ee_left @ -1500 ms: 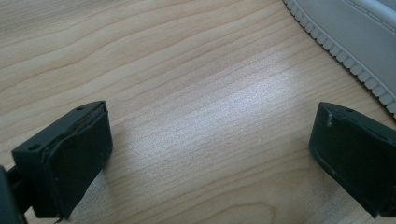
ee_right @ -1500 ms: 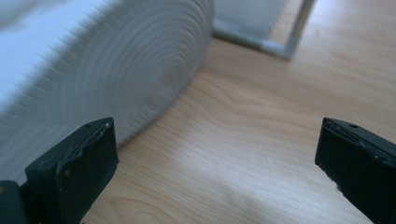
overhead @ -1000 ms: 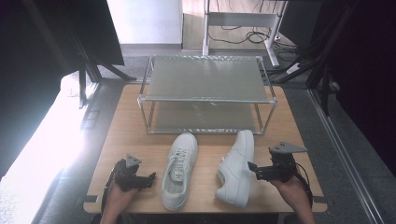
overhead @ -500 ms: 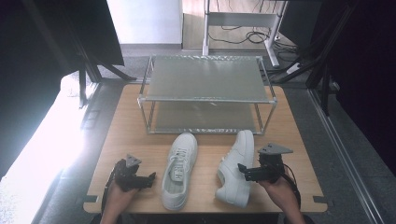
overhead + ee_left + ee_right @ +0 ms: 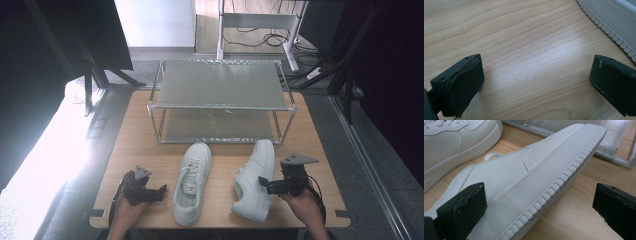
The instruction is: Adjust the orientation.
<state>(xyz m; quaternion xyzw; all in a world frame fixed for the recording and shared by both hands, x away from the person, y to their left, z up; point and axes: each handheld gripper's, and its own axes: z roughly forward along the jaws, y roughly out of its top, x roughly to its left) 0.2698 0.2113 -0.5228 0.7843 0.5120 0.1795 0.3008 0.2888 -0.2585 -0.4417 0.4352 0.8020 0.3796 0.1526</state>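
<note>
— Where are your hands just now?

— Both low in the high view. My left gripper (image 5: pixel 161 190) sits at the lower left of the frame on the wooden table (image 5: pixel 130 145), just left of the left shoe (image 5: pixel 191 182). My right gripper (image 5: pixel 261 182) is at the lower right, its tips right up against the side of the right shoe (image 5: pixel 255 180).

— And the jaws?

— My left ones stand wide apart with nothing between them; in the left gripper view I see bare wood grain in the gap, and the ribbed sole edge of the left shoe (image 5: pixel 614 22) crosses the upper right corner. My right ones are spread wide too, holding nothing. In the right gripper view the right shoe (image 5: pixel 529 187) lies tipped on its side, sole edge running from the bottom centre to the upper right, with my near jaw at the lower left in front of its upper.

— Is that jaw touching it?

— I cannot tell.

— What else is there?

— A metal two-tier rack (image 5: pixel 220 97) stands at the centre of the high view, behind both white shoes, whose toes point toward it
</note>
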